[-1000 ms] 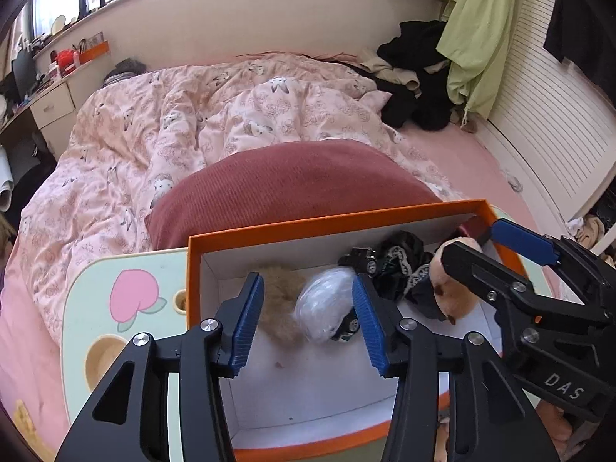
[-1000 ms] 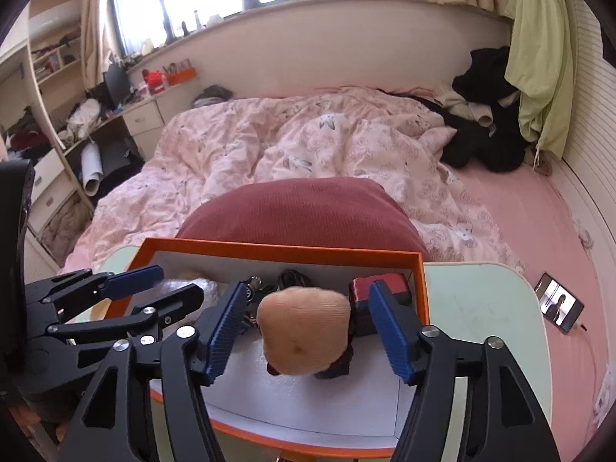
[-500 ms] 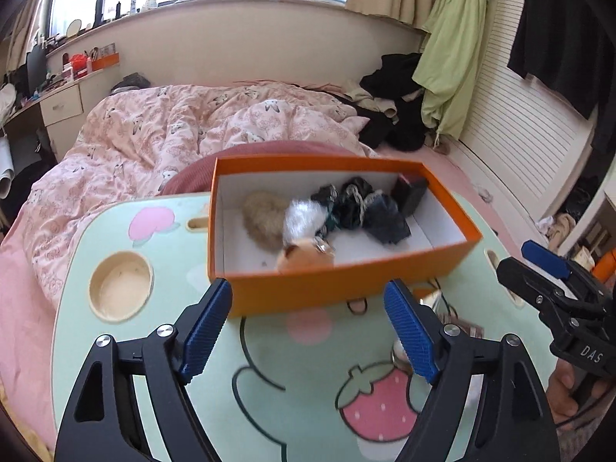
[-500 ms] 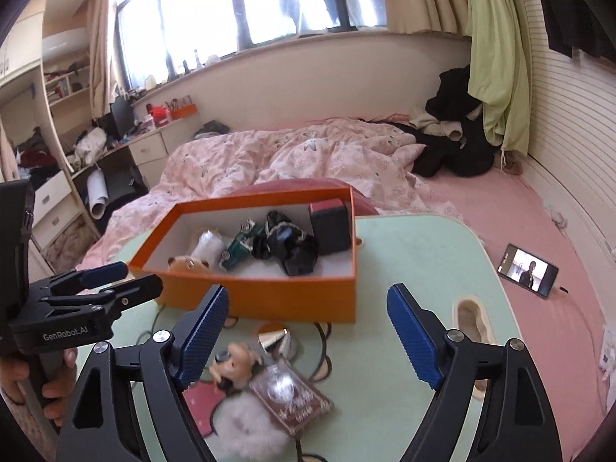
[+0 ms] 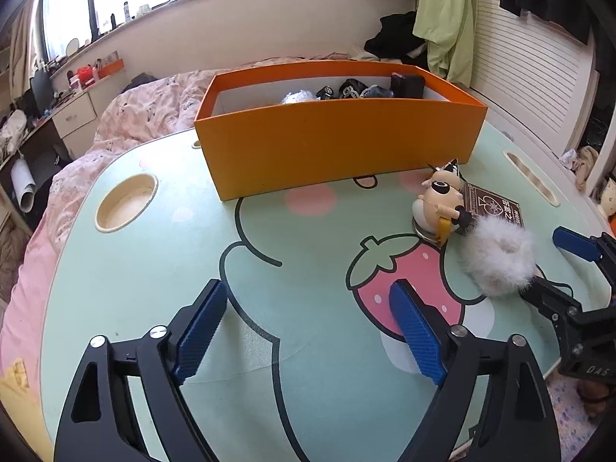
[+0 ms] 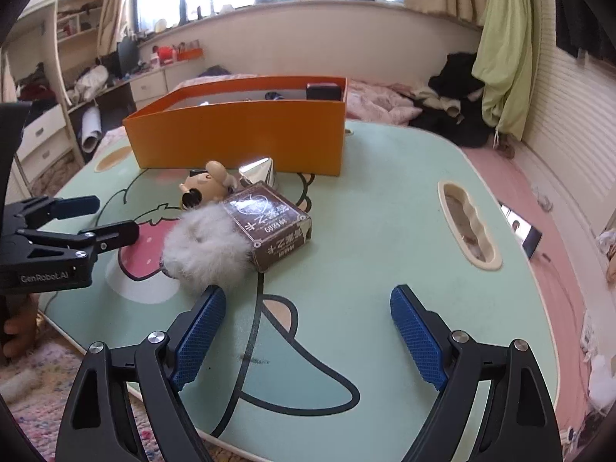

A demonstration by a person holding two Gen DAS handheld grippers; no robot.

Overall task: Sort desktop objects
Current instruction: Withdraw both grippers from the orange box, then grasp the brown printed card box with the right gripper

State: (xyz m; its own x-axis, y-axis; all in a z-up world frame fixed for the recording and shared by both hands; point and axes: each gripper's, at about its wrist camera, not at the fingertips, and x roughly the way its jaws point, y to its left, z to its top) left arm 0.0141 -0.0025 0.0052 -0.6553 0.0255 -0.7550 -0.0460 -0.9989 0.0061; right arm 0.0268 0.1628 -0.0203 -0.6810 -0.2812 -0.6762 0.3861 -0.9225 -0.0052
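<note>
Both tools are hanging over the mint-green surface point(image 6: 385, 200) with nothing between their pads. The left hand-held gripper point(image 5: 304, 331) is spreading its jaws wide, and the right hand-held gripper point(image 6: 308, 331) is opening too.

The loose items are sitting in a tight cluster in front of the orange box point(image 6: 238, 134). Seen from the right wrist, the white fluffy scrunchie point(image 6: 204, 250) is lying at about 11 o'clock of the right gripper, just beyond its left pad and touching the brown card box point(image 6: 269, 223). The small figurine point(image 6: 204, 188) and a silvery cone-shaped piece point(image 6: 258, 171) — possibly foil, the view is poor — are sitting behind them, near the box wall.

The scrunchie looks like the sensible next pick:
- swing left so both pads straddle the fluff
- come down nearly to the surface — soft fur compresses, so close fully
- keep the far pad off the card box, or it may drag along
</note>
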